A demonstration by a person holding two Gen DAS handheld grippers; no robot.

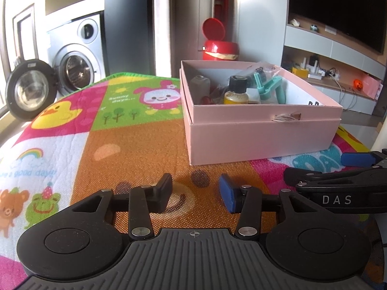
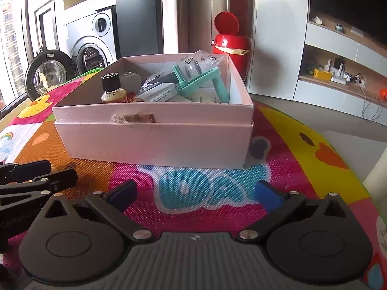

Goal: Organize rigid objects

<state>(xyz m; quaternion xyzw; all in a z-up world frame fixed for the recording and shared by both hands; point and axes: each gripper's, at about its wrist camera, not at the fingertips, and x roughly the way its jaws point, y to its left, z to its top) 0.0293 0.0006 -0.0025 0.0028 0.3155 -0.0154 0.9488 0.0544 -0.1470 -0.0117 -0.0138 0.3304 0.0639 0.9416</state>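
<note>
Left hand-held gripper (image 1: 196,193) hovers low over the surface (image 1: 145,149), jaws spread, nothing between them. Right hand-held gripper (image 2: 193,193) sits just beside it, jaws spread wider and just as empty. Both point at the pink box (image 2: 154,140), which stands straight ahead of the right one and ahead and to the right of the left one.

Everything to be sorted looks to be in that box already: a small bottle (image 2: 113,89) with a black cap and yellow contents near the front-left corner, a pale grey bottle (image 2: 130,79) behind it, a white adapter (image 2: 154,95) in the middle, a teal plastic tool (image 2: 208,82) leaning toward the right wall, and a clear plastic bag (image 2: 191,65) at the back. Nothing loose shows on the mat in front of either gripper.

My read: either the sorting is about finished, or it starts from the box. A next grasp means lifting over the front wall and dropping in from above; that wall blocks any low, straight reach.

Beyond the surface: a red bin (image 2: 229,46) with its lid up, and a washing machine (image 1: 79,53) with its door open, both well clear.
</note>
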